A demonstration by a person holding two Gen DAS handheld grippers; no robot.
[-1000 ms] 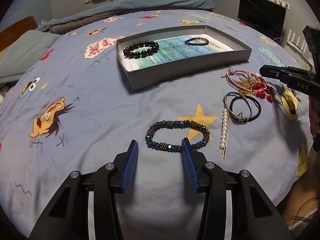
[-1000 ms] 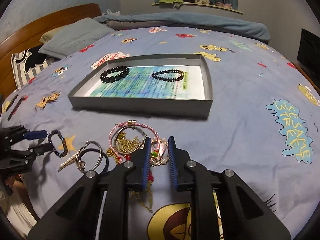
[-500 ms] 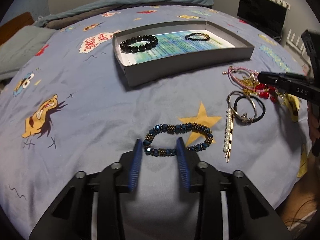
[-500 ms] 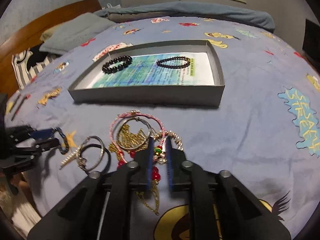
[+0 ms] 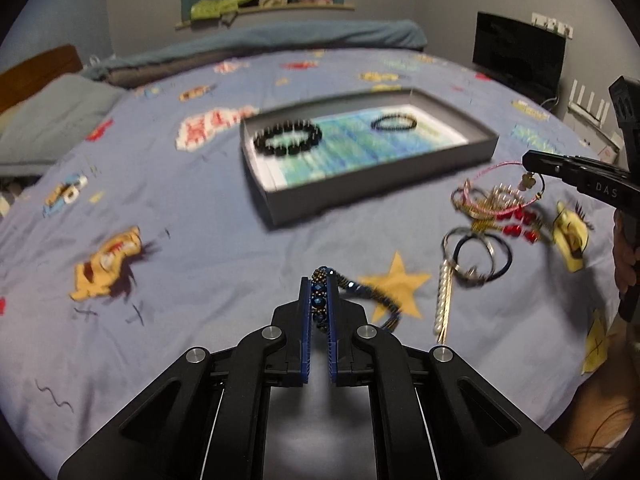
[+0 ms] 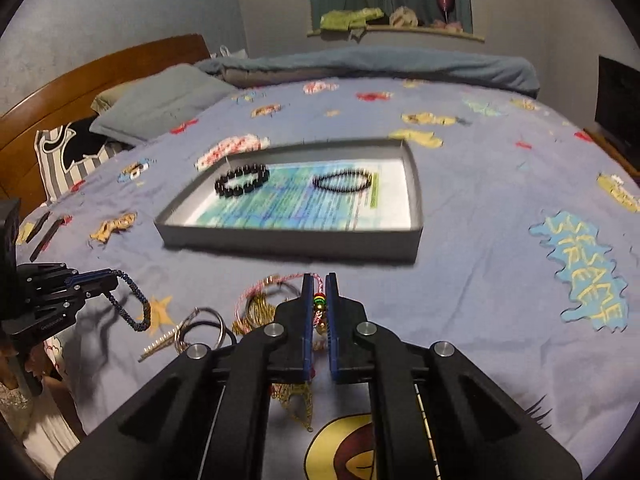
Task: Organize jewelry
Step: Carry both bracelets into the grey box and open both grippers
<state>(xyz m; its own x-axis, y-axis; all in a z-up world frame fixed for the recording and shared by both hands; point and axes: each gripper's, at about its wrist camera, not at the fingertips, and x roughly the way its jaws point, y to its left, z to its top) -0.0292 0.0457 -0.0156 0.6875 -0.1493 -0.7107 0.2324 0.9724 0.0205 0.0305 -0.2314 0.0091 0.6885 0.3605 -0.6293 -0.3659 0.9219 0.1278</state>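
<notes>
My left gripper (image 5: 319,285) is shut on a blue and bronze beaded bracelet (image 5: 370,292); the bracelet's loose part trails down to the right, above the bedspread. From the right wrist view that bracelet (image 6: 134,306) hangs from the left gripper (image 6: 110,278). My right gripper (image 6: 319,280) is shut on a pink cord bracelet (image 6: 260,286) with small coloured beads, lifting it off a tangle of gold chain (image 6: 256,310). In the left wrist view the right gripper (image 5: 528,160) holds the pink cord (image 5: 494,168). Farther back, a grey tray (image 5: 380,184) holds a chunky black bead bracelet (image 5: 288,138) and a thin black one (image 5: 394,123).
Silver rings with a black hair tie (image 5: 480,258), a pearl pin (image 5: 442,296) and red beads (image 5: 520,226) lie on the blue cartoon bedspread (image 5: 180,220). A pillow (image 6: 160,106) and wooden headboard (image 6: 100,68) are at the far left. A dark screen (image 5: 518,54) stands beyond the bed.
Both grippers have shut. The left one closed on the blue bracelet and raised it off the bed; the right one closed on the pink cord bracelet and lifted it.
</notes>
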